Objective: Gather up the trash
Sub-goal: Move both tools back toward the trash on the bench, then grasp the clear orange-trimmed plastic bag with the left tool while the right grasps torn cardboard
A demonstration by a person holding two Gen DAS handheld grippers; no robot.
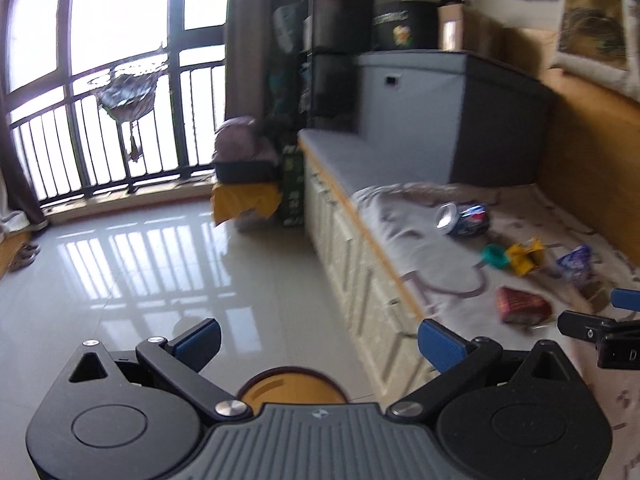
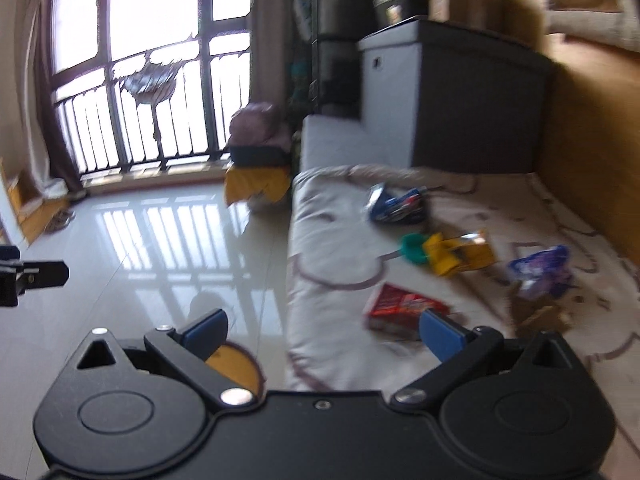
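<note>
Orange bin (image 1: 294, 386) w/ nothing visible inside, both grippers spread.

blur: red packet (image 2: 402, 308) print unreadable | cut off: right hand-held gripper (image 1: 600, 320) at frame edge | brown scrap (image 2: 540, 314) perhaps cardboard

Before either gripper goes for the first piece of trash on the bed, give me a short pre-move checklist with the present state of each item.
1. Left gripper open, empty: ok.
2. Right gripper open, empty: ok.
3. Trash in view on the bed sheet: ok; red packet, yellow wrapper, crushed can, teal cap, purple wrapper.
4. Nearest target not covered: ok; red packet lies apart from the rest.
5. Image sharp enough to aim: not ok, both views blurred.
6. Trash container located: cannot tell.
</note>
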